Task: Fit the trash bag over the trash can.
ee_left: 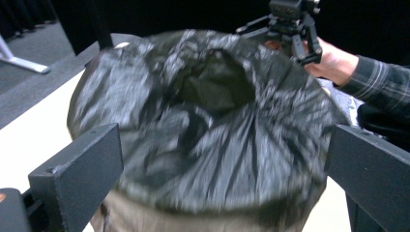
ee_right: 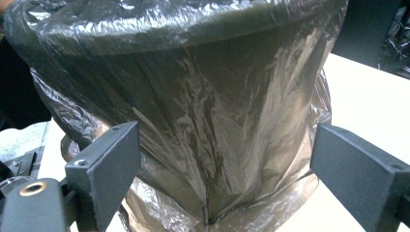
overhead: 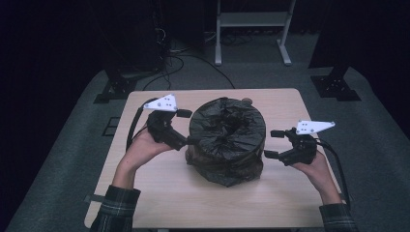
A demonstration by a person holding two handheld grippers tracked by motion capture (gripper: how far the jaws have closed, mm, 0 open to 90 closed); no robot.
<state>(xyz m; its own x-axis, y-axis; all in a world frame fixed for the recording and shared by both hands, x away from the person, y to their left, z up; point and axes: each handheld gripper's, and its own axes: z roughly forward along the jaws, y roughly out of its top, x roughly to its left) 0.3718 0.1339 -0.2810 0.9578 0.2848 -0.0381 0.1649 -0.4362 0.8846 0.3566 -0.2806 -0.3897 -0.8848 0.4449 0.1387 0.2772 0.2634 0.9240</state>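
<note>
1. Left gripper [overhead: 189,126] hovers beside the bin's upper left edge, jaws spread wide and gripping nothing; whether the lower jaw tip grazes the plastic I cannot tell.
2. Right gripper [overhead: 271,144] sits at the bin's right flank, jaws likewise spread and empty, just beside the liner.
3. Between them stands the round bin [overhead: 227,140], draped in a black plastic liner [ee_left: 208,121] bunched into its mouth, in the middle of the wooden table [overhead: 159,193].
4. No readable writing or label anywhere.
</note>
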